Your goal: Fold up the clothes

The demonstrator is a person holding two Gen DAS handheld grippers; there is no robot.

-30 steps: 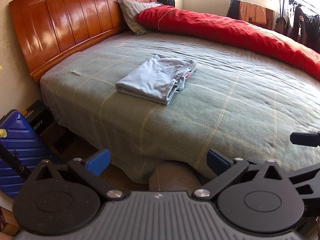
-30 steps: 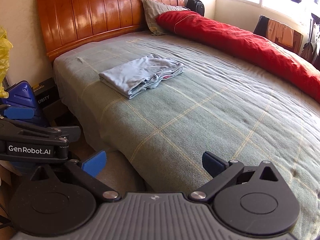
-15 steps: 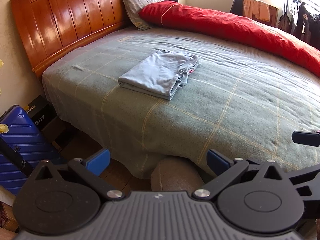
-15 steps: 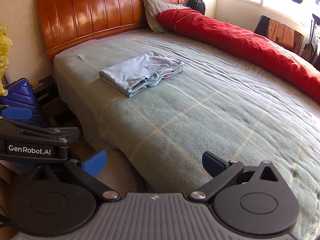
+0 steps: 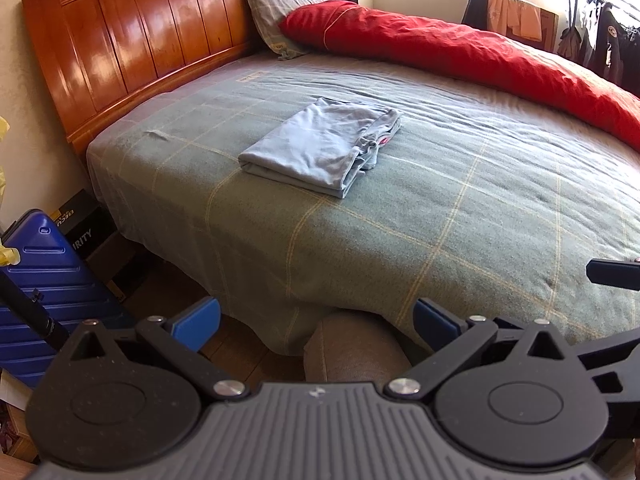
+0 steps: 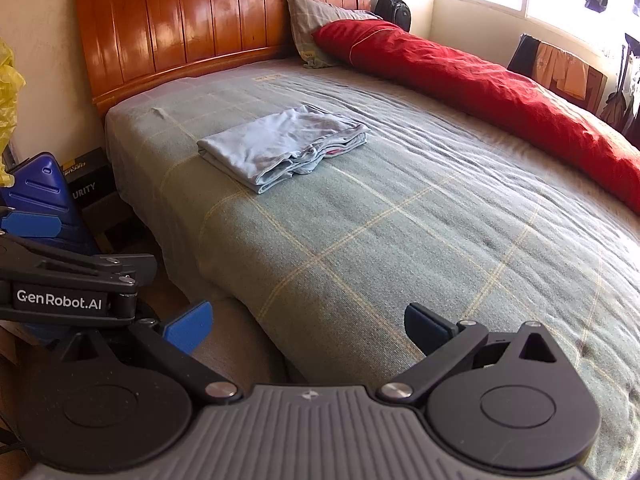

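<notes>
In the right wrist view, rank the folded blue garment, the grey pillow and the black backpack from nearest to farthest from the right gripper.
From the right gripper, which is open at the bed's near edge:
1. Folded blue garment, mid-bed, ahead and slightly left.
2. Grey pillow, leaning against the headboard behind the red duvet's end.
3. Black backpack, beyond the bed in the far corner by the window.

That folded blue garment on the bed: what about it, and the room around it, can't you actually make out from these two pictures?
- Folded blue garment: its type; the folds hide its shape, in both views.
- Red patch at its open edge: too small to identify.
- Black box beside the bed: lettering cut off by the blue suitcase.
- Hanging clothes, left wrist view: washed out by window glare.
- Floor under the bed: hidden by the green blanket.
</notes>
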